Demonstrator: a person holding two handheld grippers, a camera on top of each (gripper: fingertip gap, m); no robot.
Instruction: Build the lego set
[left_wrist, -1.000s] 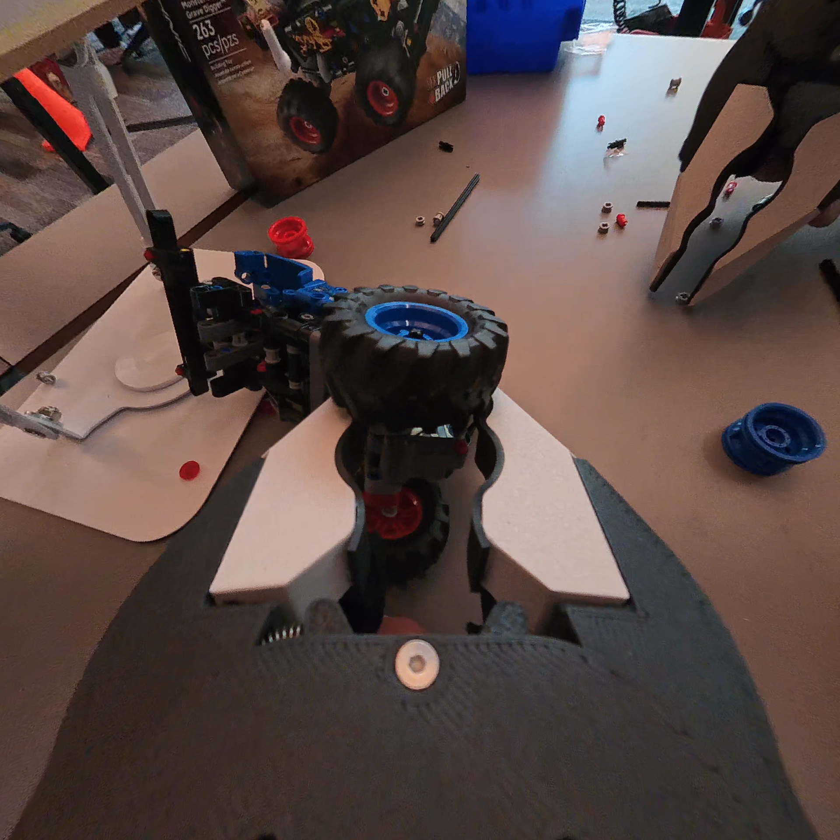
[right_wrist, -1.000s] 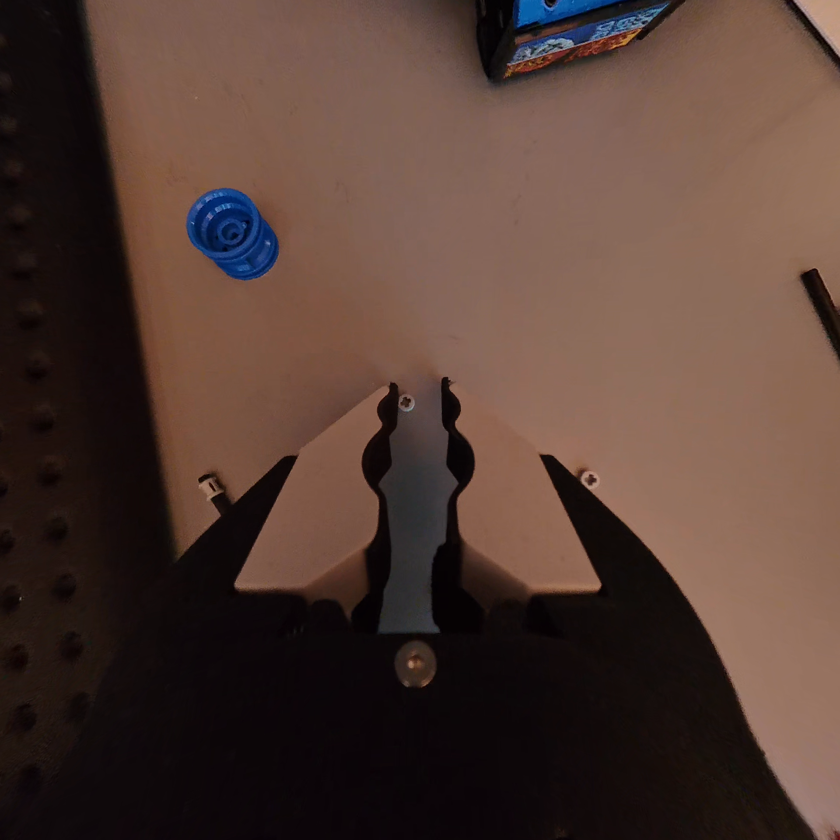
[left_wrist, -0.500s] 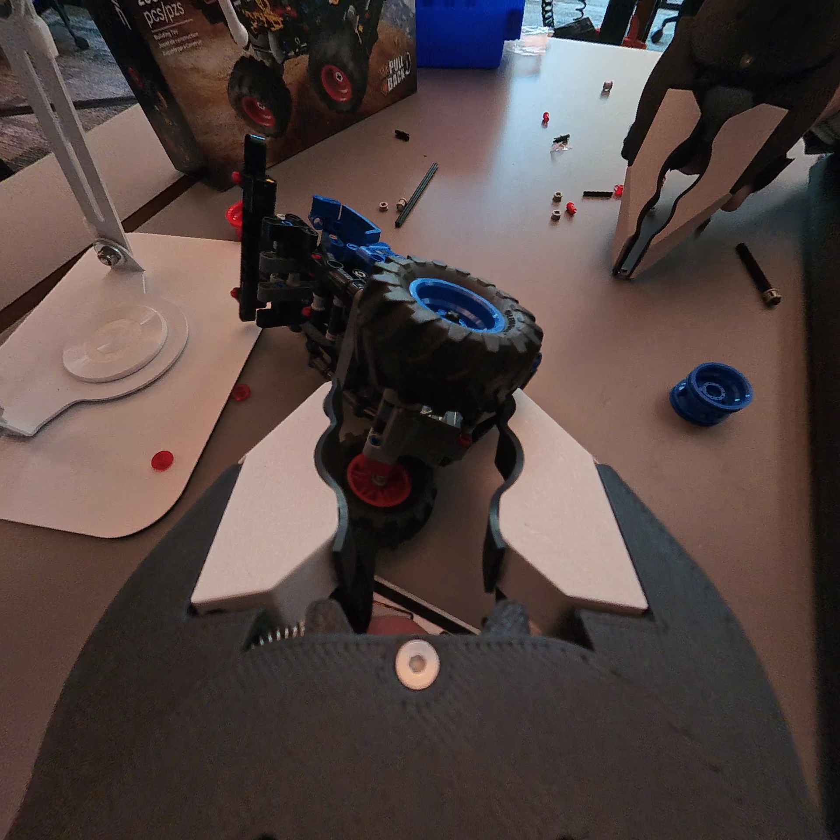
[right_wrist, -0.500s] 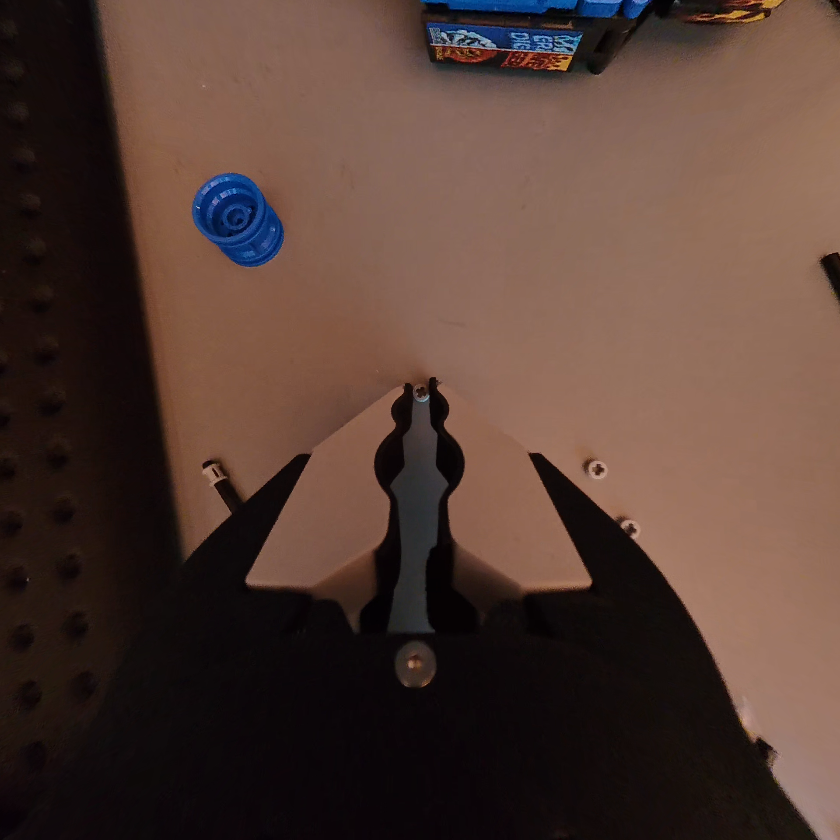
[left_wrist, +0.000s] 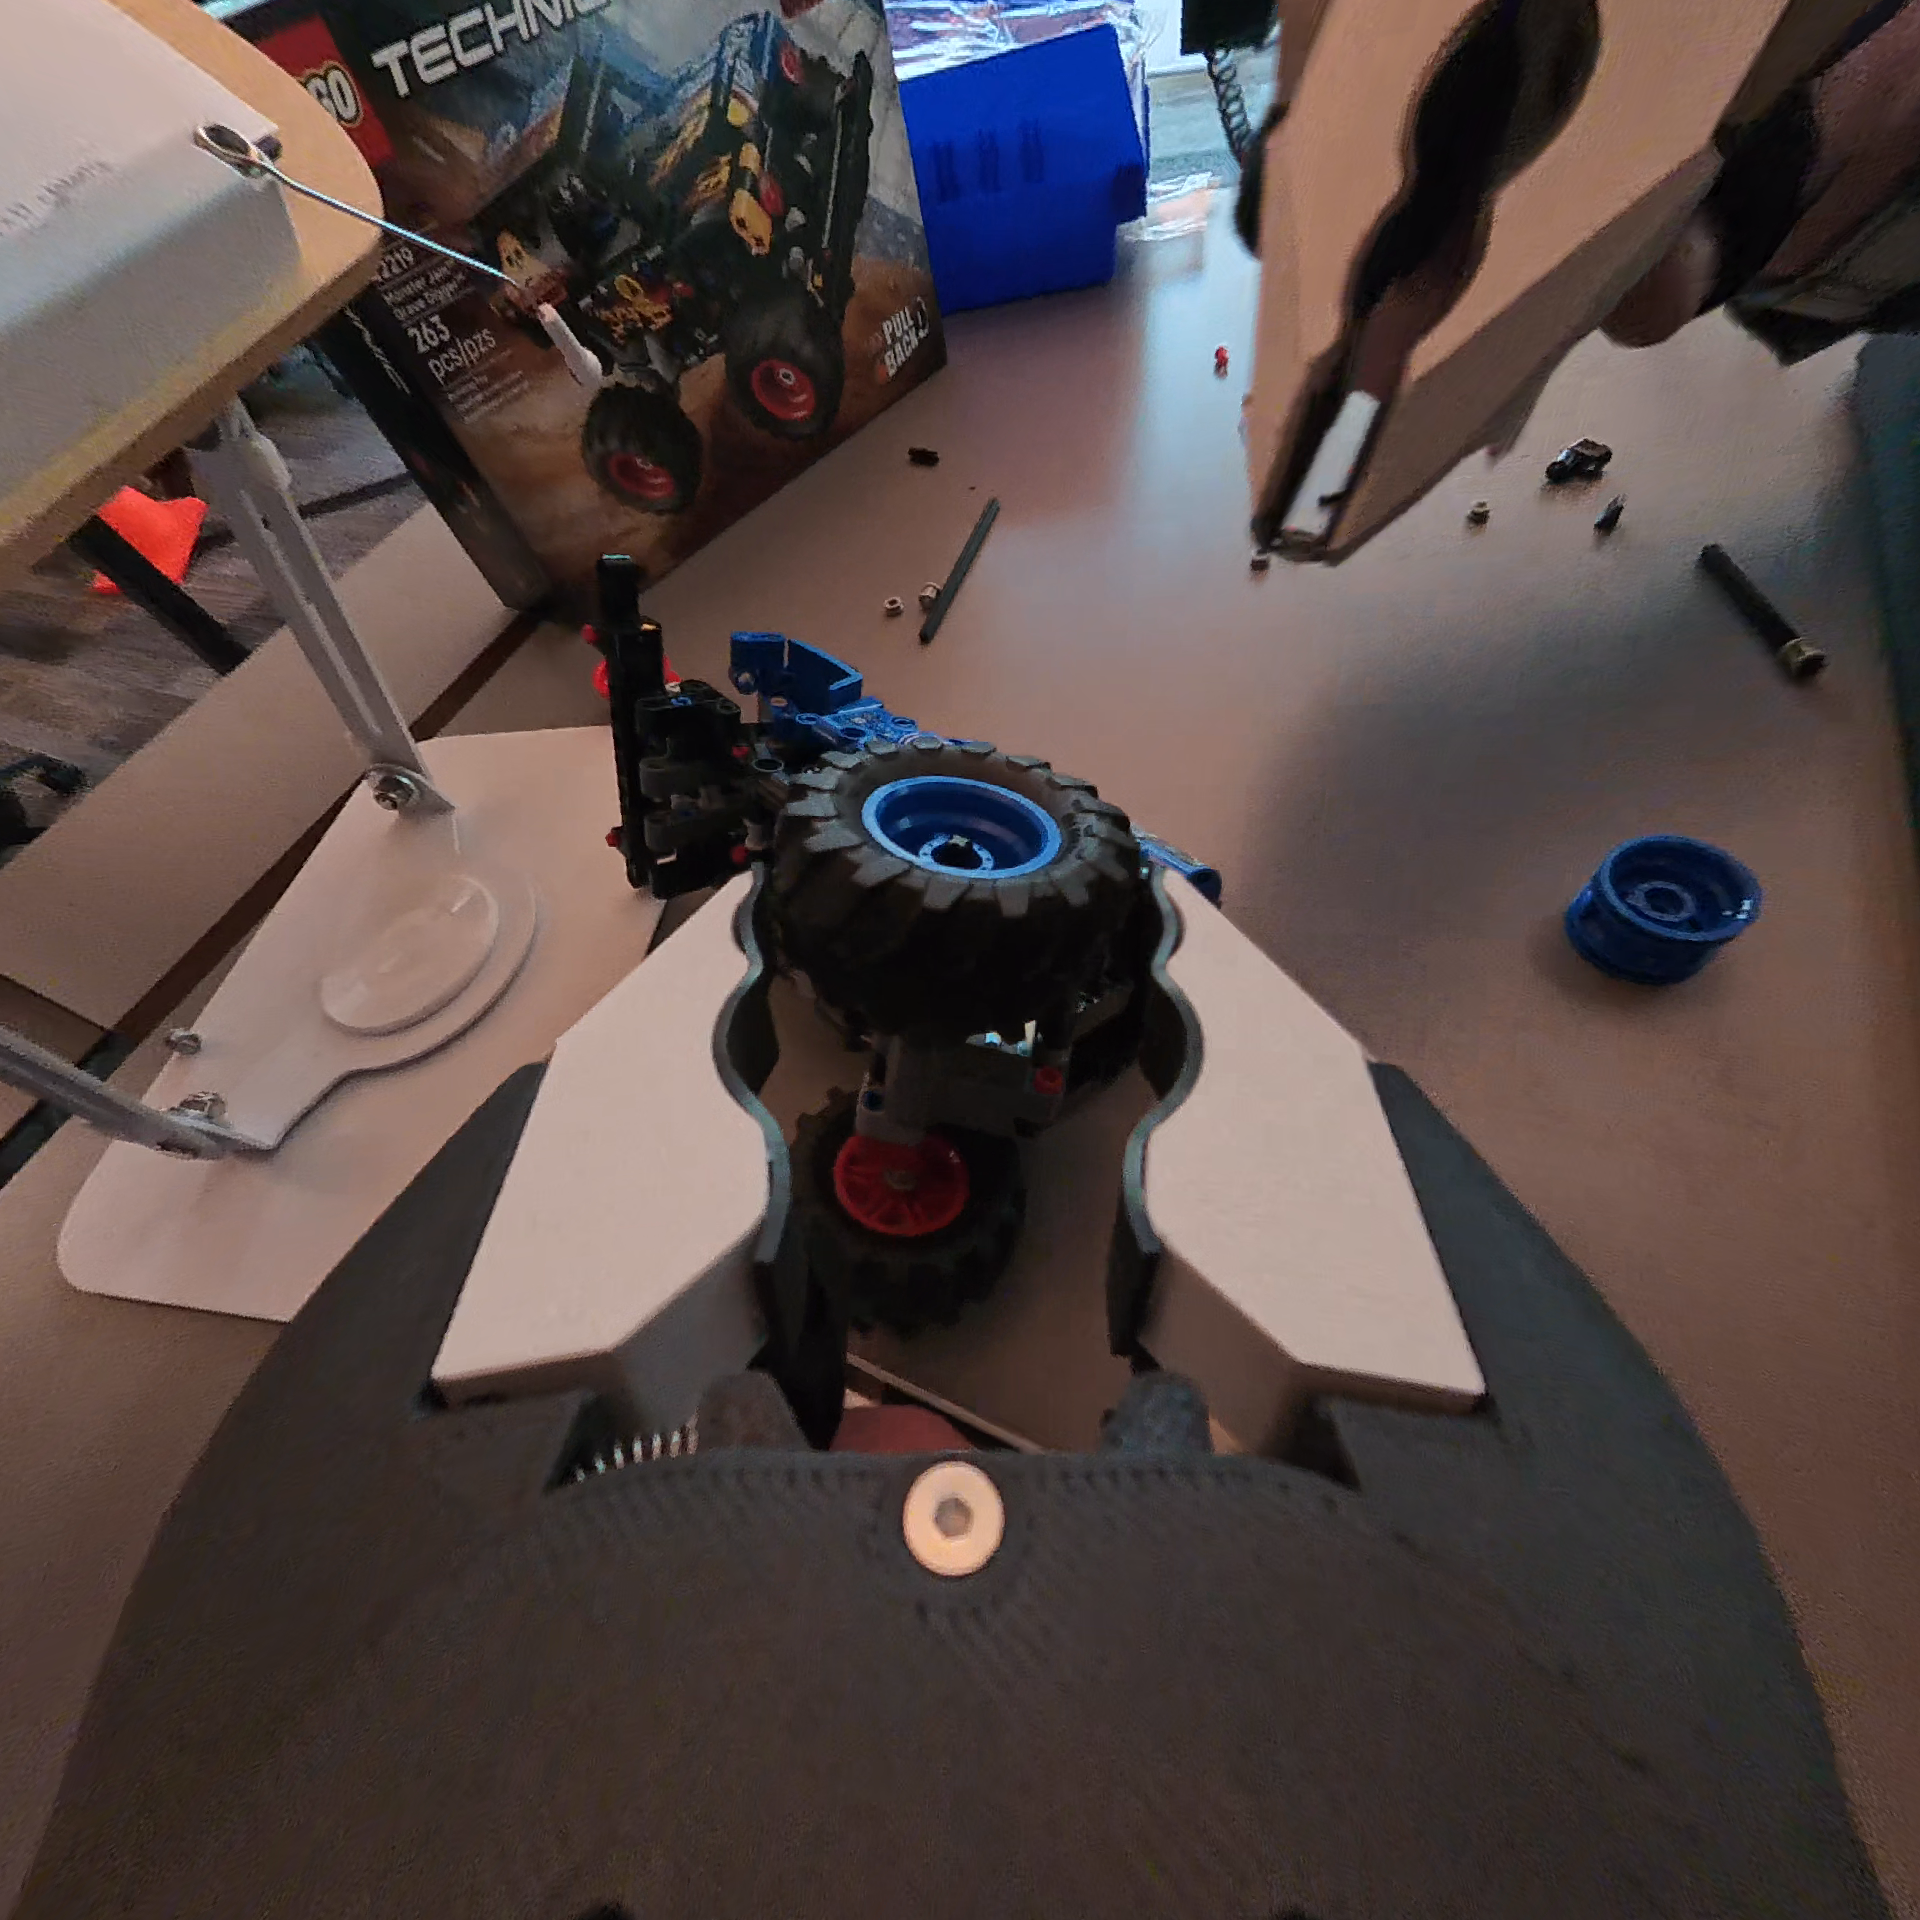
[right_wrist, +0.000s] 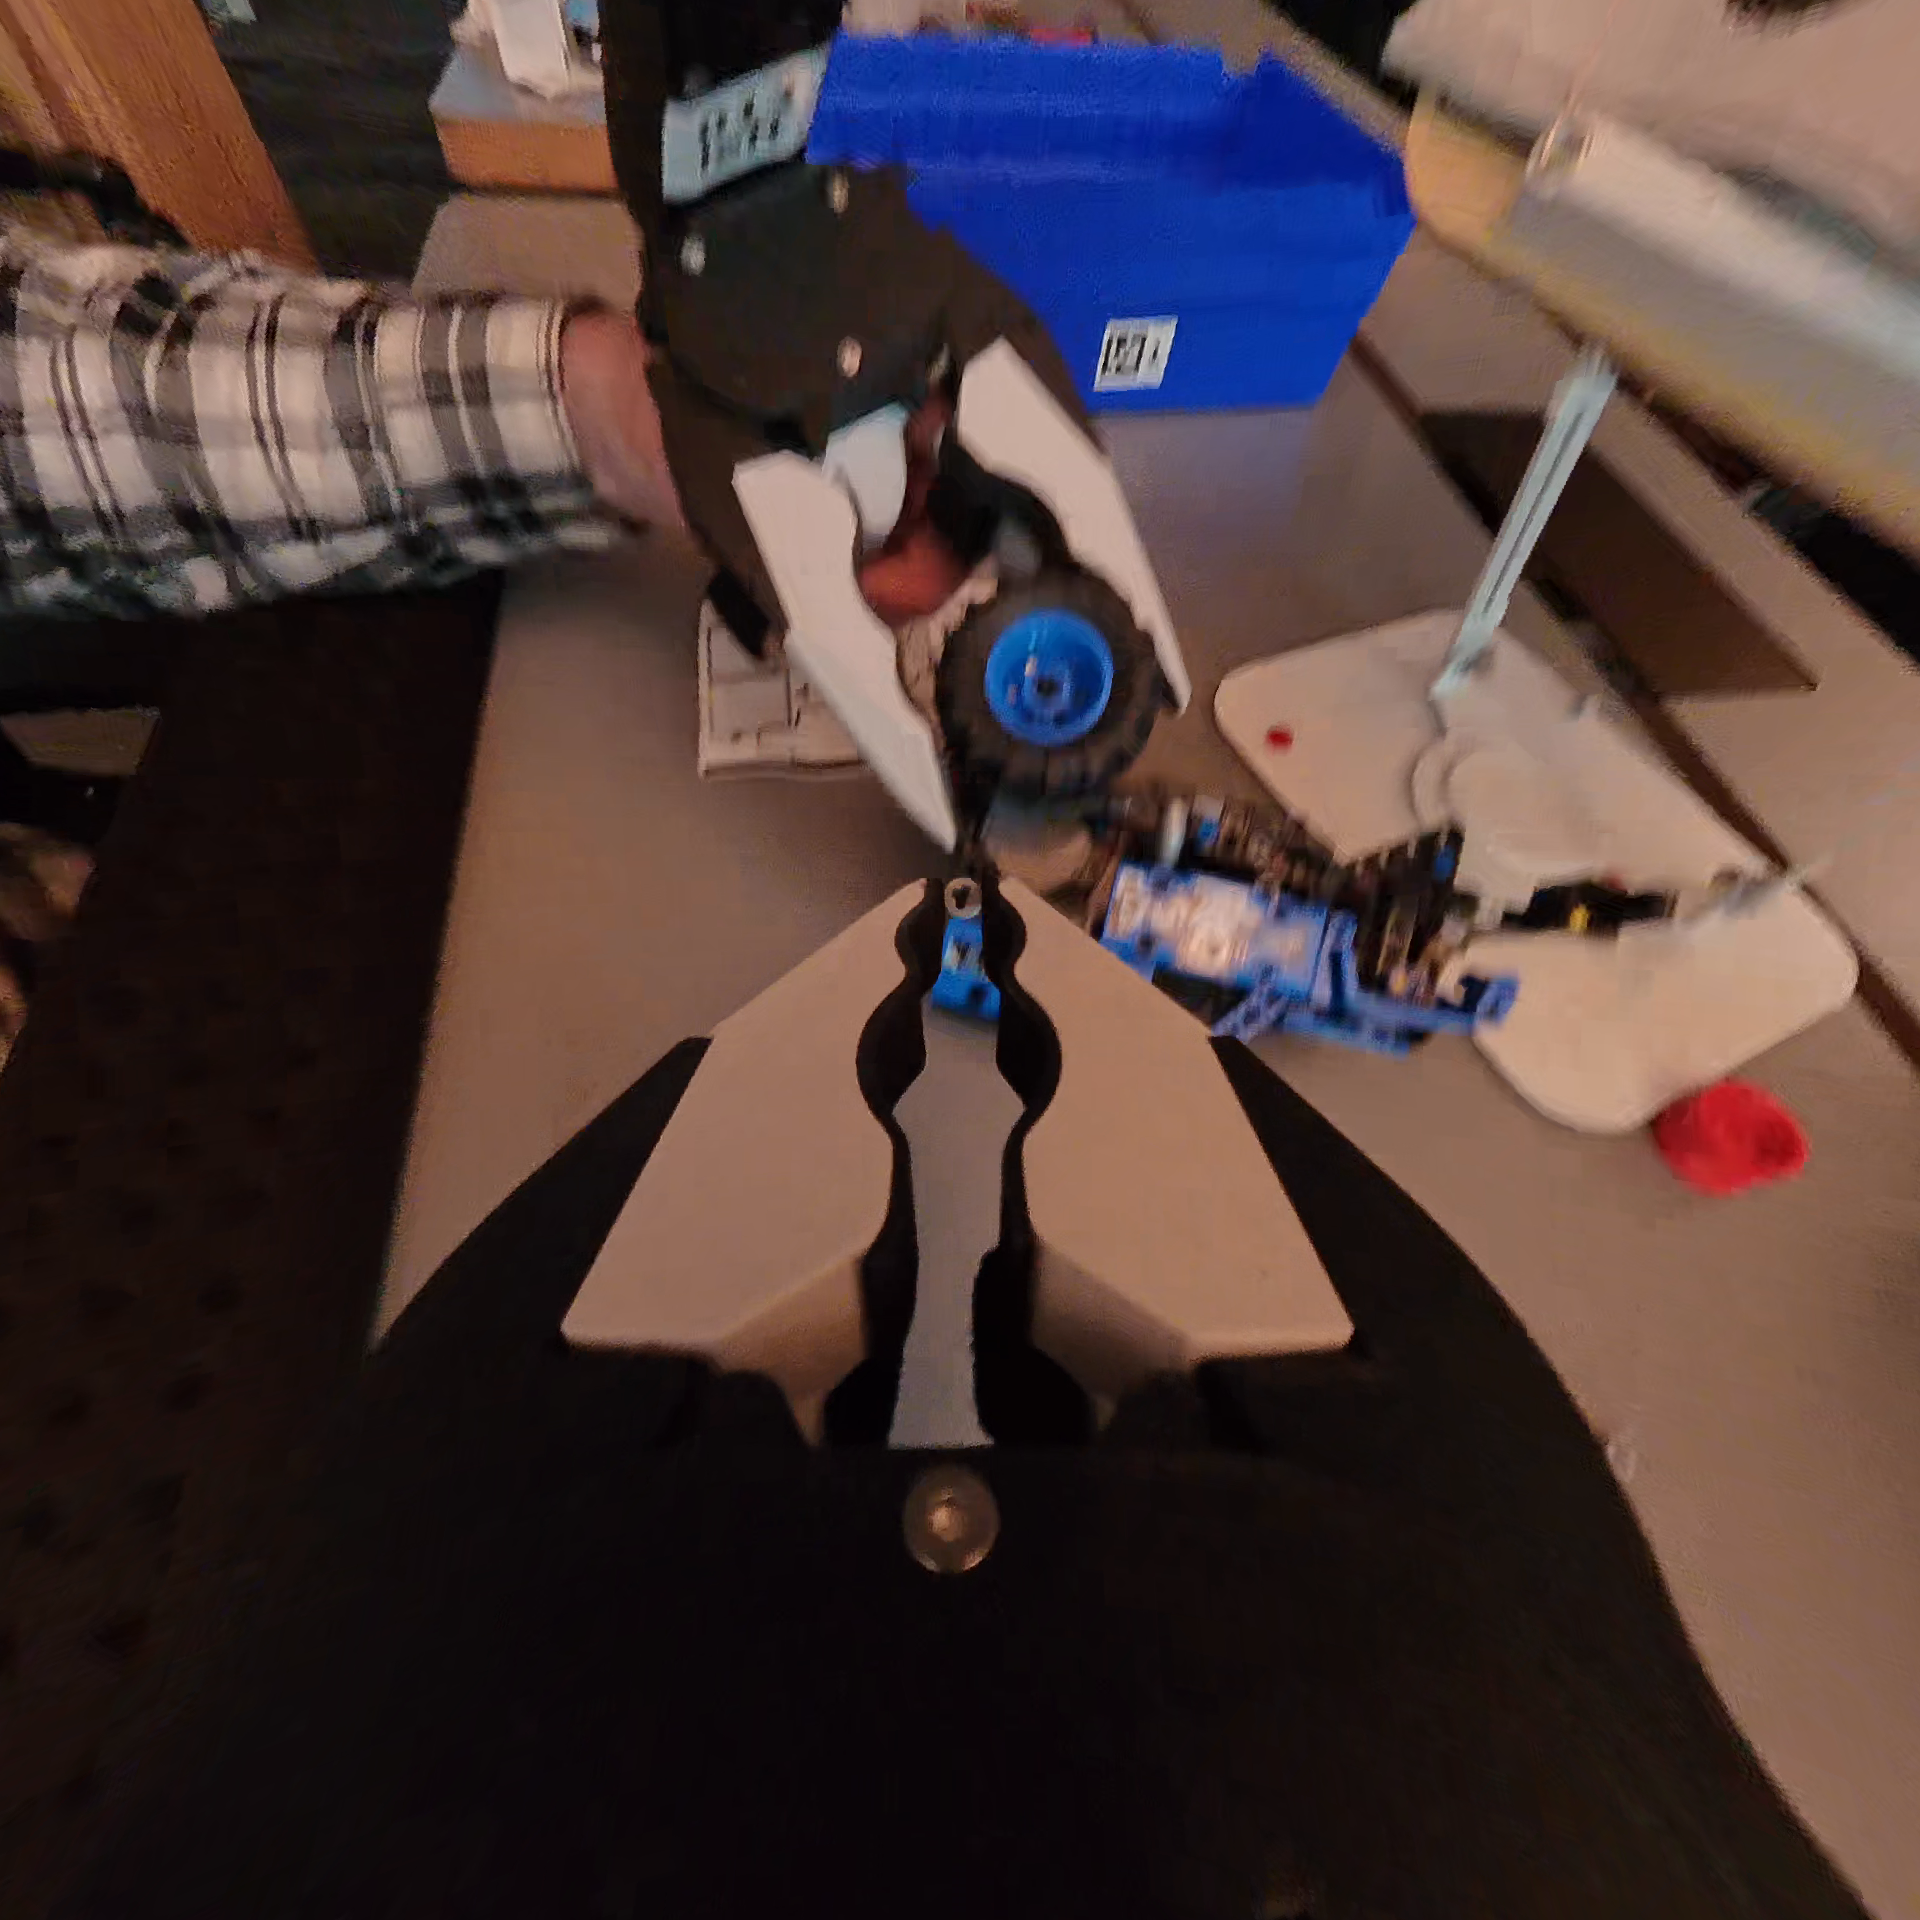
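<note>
My left gripper (left_wrist: 956, 904) is shut on the big black tyre with a blue rim (left_wrist: 961, 831) of the part-built blue and black lego truck (left_wrist: 727, 769), holding the truck on its side. A smaller red-rimmed wheel (left_wrist: 902, 1184) sits between my fingers lower down. My right gripper (right_wrist: 961, 896) is shut on a small grey bush piece (right_wrist: 961, 896), held in the air just short of the truck (right_wrist: 1247, 935). It also shows in the left wrist view (left_wrist: 1288, 540), above and to the right. A loose blue rim (left_wrist: 1662, 909) lies on the table at right.
The lego box (left_wrist: 644, 260) and a blue bin (left_wrist: 1018, 166) stand at the back. A white stand base (left_wrist: 343, 987) lies left of the truck. A black axle (left_wrist: 956, 571), a black pin (left_wrist: 1761, 613), small parts and a red rim (right_wrist: 1730, 1138) lie scattered. A plaid sleeve (right_wrist: 260, 447) is at left. Some 8 cm of space lies between my two pairs of fingers.
My right gripper closed on the small grey piece on the table, lifted it and swung up to face the truck. My left gripper kept hold of the truck and shifted slightly.
</note>
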